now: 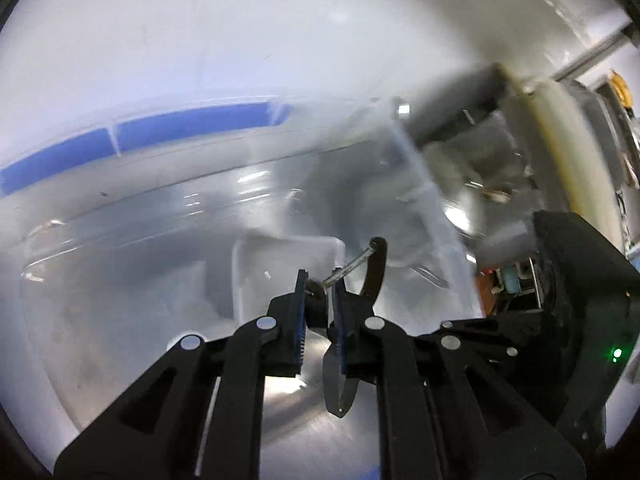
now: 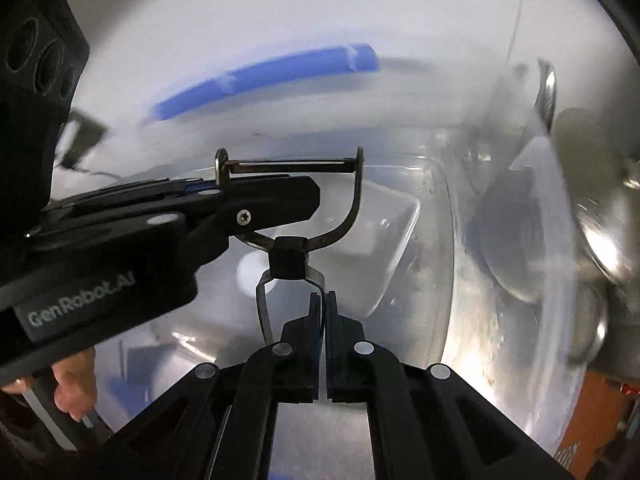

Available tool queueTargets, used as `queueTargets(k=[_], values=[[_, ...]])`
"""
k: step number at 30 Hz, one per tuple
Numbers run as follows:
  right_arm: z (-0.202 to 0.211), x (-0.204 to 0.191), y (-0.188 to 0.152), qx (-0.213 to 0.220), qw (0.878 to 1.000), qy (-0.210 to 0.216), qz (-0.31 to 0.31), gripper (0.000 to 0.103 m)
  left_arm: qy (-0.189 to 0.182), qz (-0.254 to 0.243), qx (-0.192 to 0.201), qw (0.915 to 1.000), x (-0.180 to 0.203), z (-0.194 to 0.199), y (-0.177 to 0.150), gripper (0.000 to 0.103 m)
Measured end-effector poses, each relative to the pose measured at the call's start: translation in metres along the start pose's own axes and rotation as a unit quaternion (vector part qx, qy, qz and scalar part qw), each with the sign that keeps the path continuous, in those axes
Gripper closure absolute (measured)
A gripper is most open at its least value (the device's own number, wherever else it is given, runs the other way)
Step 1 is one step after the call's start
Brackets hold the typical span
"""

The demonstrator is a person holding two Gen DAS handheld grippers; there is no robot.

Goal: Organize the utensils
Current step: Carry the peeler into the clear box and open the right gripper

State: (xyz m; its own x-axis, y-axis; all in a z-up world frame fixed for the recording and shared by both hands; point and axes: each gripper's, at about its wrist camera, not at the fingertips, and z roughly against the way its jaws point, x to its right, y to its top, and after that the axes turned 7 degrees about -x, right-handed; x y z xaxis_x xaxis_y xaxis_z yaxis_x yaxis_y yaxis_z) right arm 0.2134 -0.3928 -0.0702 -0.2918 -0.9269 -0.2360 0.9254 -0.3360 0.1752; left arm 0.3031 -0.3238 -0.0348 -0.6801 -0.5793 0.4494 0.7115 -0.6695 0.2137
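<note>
A Y-shaped metal peeler (image 2: 296,208) with a black joint hangs in the air between both grippers. My right gripper (image 2: 323,300) is shut on its wire handle. My left gripper (image 2: 208,190) comes in from the left in the right wrist view, its fingers closed on the peeler's blade end. In the left wrist view my left gripper (image 1: 320,280) is shut on the peeler (image 1: 356,264). Below them sits a small clear rectangular container (image 1: 280,248), which also shows in the right wrist view (image 2: 400,216).
A large clear bin with a blue rim strip (image 1: 192,124) surrounds the small container on a metal surface. Shiny metal bowls or lids (image 2: 600,208) lie at the right. My right gripper body (image 1: 568,280) shows at the right of the left wrist view. Both views are motion-blurred.
</note>
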Motion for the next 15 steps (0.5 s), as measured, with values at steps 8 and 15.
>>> queueTargets(k=[8, 15], values=[[-0.023, 0.015, 0.026, -0.014, 0.999, 0.006, -0.037, 0.098, 0.014, 0.033, -0.008, 0.9993, -0.030, -0.023, 0.026, 0.091], [0.035, -0.011, -0.012, 0.066, 0.995, -0.067, 0.018, 0.075, 0.028, 0.026, 0.086, 0.9955, -0.020, 0.051, 0.004, 0.044]])
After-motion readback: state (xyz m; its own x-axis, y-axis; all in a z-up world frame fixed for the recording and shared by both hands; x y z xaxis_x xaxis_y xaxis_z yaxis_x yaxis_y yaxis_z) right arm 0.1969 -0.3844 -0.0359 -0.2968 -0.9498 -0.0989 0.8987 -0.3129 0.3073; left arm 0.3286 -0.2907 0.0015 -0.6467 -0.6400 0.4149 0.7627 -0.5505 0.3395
